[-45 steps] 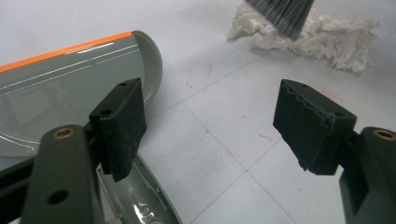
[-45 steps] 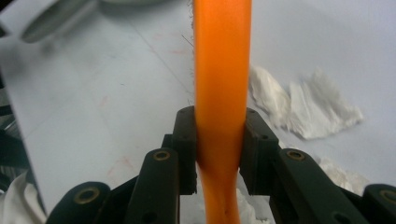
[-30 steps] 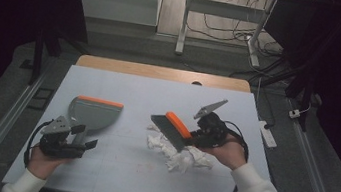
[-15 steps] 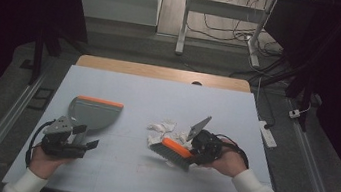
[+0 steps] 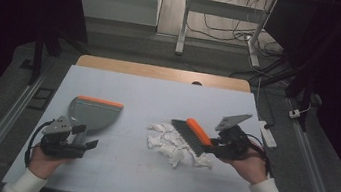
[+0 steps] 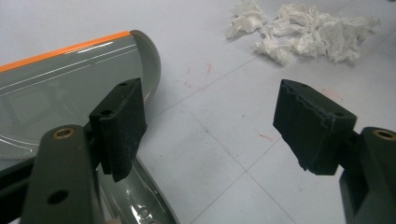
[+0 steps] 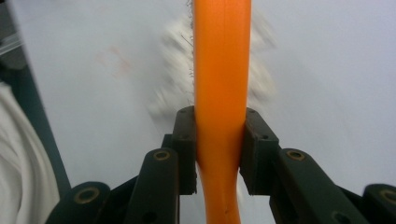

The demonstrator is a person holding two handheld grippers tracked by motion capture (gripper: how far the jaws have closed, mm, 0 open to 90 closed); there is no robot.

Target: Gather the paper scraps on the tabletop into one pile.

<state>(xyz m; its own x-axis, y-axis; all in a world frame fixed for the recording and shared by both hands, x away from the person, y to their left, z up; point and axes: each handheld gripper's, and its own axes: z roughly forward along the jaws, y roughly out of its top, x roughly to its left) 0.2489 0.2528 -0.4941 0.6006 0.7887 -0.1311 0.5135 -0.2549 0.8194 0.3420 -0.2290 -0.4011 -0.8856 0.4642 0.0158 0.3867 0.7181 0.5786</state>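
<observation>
Right gripper view showed the right gripper [image 7: 218,149] pinching the orange handle of the brush [image 7: 222,70], whose long axis ran straight away from the jaws toward blurred tissue paper [image 7: 173,79]. High view placed that brush [image 5: 192,134] lying slantwise, bristles on the paper's [image 5: 172,144] right edge, head pointing up-left. Left gripper view showed the left gripper [image 6: 210,126] with jaws spread wide and nothing between them, beside the grey dustpan [image 6: 60,84], its orange-edged lip pointing toward the table's far side.
</observation>
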